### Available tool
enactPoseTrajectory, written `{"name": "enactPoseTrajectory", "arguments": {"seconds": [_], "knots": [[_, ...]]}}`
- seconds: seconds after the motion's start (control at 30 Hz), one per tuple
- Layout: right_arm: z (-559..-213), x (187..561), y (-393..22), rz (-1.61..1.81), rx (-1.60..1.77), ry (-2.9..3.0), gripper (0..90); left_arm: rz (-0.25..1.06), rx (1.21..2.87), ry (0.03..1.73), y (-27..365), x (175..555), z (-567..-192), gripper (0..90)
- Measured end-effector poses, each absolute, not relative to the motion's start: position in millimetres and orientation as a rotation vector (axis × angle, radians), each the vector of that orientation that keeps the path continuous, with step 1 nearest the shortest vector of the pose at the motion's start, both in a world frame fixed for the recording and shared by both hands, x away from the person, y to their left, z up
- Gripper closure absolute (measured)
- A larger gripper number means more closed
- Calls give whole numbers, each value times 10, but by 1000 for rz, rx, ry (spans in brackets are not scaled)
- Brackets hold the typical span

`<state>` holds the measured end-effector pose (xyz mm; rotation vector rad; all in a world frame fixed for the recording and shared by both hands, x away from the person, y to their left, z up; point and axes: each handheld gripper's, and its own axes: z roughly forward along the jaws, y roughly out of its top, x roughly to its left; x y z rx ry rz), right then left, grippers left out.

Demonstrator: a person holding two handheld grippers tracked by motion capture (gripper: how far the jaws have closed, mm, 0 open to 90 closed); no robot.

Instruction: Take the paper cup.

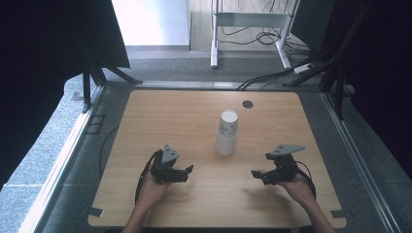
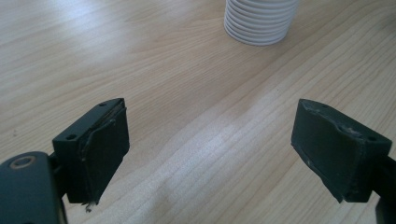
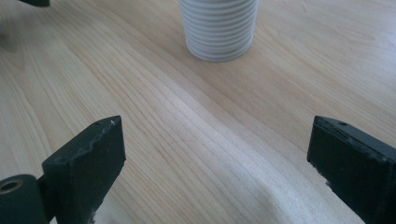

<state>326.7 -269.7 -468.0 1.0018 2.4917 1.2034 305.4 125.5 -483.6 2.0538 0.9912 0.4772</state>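
Pale wooden table (image 1: 160, 111) with rounded corners, grey carpet around it, black curtains at both sides, a white desk frame (image 1: 252, 22) beyond. At the left, black two-jaw left gripper (image 1: 188, 171) low over the wood near the front edge, jaws wide apart, nothing between them, aimed toward the middle. In the centre, tall stack of white ribbed paper cups (image 1: 227, 132), upright, well apart from both grippers; base also at the top of the left gripper view (image 2: 259, 21) and the right gripper view (image 3: 218, 30). At the right, black right gripper (image 1: 256, 175) likewise wide open and empty. Probably the approach step: no contact yet. Next move likely needs one gripper steadying the lower stack, the other closing on the top cup.
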Motion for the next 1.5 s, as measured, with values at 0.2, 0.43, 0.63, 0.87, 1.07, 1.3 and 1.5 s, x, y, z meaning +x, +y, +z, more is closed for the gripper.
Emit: {"name": "enactPoseTrajectory", "arguments": {"seconds": [0.2, 0.43, 0.63, 0.87, 1.07, 1.3, 1.5], "knots": [[-4616, 3287, -2696, 1213, 994, 2483, 51, 481, 2052, 982, 1216, 3079, -4798, 113], [-4560, 3312, -2679, 1211, 984, 2488, 60, 493, 2062, 965, 1164, 3111, -4747, 113], [-4482, 3336, -2656, 1224, 967, 2491, 67, 500, 2060, 948, 1131, 3135, -4682, 113], [-4422, 3373, -2609, 1227, 962, 2492, 70, 508, 2060, 932, 1085, 3171, -4617, 113], [-4358, 3404, -2550, 1229, 955, 2499, 78, 510, 2071, 921, 1021, 3233, -4540, 113], [-4308, 3451, -2517, 1221, 945, 2500, 79, 489, 2071, 912, 983, 3307, -4486, 113], [-4249, 3492, -2496, 1233, 939, 2506, 79, 481, 2095, 904, 948, 3380, -4468, 112]]}}
